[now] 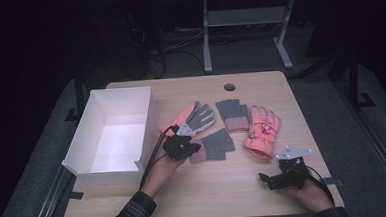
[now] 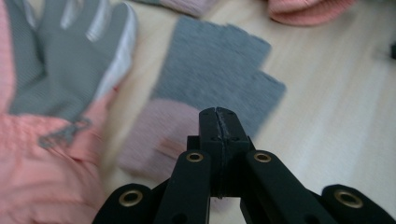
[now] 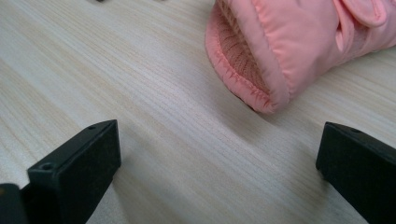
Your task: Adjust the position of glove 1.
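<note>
High view — left tool (image 1: 195, 147) at mitten (image 1: 214, 145)

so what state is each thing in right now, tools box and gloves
left tool: shut, nothing visibly between its jaws, over the near grey knit glove
right tool: open, empty, above bare table
white box: open-topped, looks empty
near grey knit glove: flat on the table
far grey knit glove: flat
palm-up pink glove: flat, grey palm up
right pink glove: flat, cuff toward the right tool
</note>
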### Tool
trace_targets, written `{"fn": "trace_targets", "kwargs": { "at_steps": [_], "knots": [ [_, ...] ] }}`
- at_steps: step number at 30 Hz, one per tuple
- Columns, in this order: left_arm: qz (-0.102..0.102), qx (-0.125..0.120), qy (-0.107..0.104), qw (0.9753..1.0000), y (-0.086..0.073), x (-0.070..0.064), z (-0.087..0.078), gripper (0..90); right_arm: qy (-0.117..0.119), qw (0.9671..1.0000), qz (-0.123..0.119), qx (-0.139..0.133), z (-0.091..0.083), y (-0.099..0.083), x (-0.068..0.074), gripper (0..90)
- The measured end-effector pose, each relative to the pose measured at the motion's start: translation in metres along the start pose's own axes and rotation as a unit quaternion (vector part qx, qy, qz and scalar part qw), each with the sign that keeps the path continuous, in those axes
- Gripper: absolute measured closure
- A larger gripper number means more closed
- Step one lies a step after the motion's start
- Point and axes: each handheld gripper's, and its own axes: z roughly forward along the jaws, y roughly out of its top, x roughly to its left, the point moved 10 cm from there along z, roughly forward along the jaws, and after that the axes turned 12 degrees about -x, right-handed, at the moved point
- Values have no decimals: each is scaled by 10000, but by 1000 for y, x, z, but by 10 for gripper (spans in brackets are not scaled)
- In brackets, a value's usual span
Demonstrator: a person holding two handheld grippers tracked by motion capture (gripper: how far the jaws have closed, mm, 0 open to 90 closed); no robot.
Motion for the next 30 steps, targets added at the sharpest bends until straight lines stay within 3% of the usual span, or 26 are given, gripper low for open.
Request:
{"fn": "trace_targets", "kwargs": {
  "at_steps": [8,14,21,30],
  "knots": [
    [29,10,228,9997,8,17,17,897,0,10000,-1,-1,0,0,0,0],
    [-45,203,292,9994,0,22,30,897,0,10000,0,1,0,0,0,0],
    [-21,500,197,9986,-10,20,31,897,0,10000,0,0,0,0,0,0],
    [-24,591,-124,9982,-15,2,25,897,0,10000,0,-2,0,0,0,0]
  ]
}}
